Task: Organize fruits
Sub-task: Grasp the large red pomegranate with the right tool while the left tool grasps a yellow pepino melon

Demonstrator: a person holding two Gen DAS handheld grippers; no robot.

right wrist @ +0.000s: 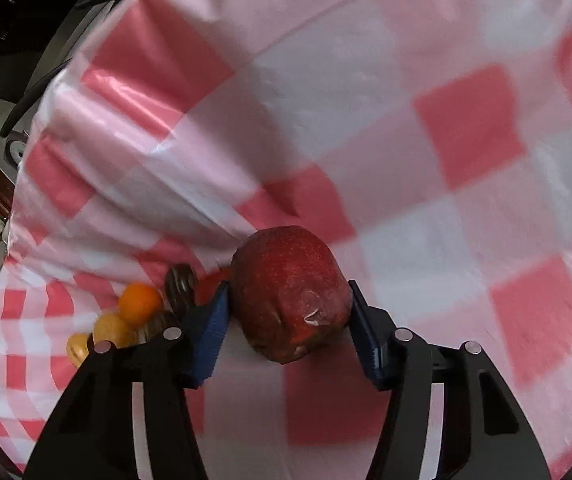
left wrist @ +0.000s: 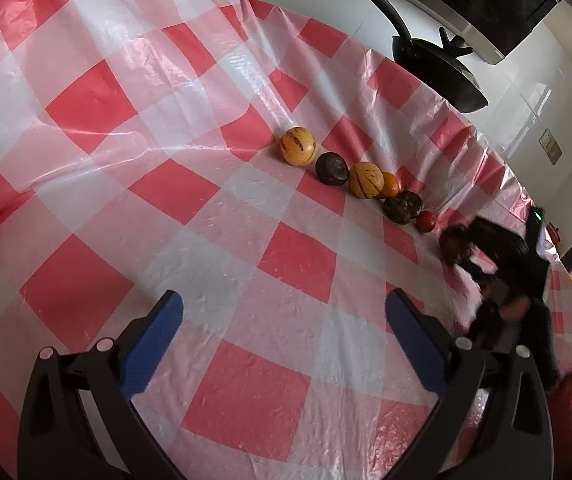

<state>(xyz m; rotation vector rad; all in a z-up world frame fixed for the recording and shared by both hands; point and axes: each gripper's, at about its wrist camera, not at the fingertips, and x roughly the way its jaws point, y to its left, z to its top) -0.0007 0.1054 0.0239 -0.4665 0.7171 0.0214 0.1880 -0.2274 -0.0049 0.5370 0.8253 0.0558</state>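
The right gripper (right wrist: 289, 312) has its fingers clamped on a big red apple (right wrist: 288, 292) at the near end of the 6 fruits (left wrist: 350, 184) lined up on the checked surface (left wrist: 125, 160), so I think placing comes next, needing a gentle let-go, while the left gripper (left wrist: 283, 320) waits with fingers apart, holding nothing.

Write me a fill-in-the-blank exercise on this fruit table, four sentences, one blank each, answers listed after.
1. The right claw has its blue pads on either side of a dark red ____.
2. The left claw is open, holding ____.
3. The fruits lie on a tablecloth checked in white and ____.
4. In the row of fruit, the small orange touches a yellow ____-striped melon.

Missing words: apple; nothing; red; brown
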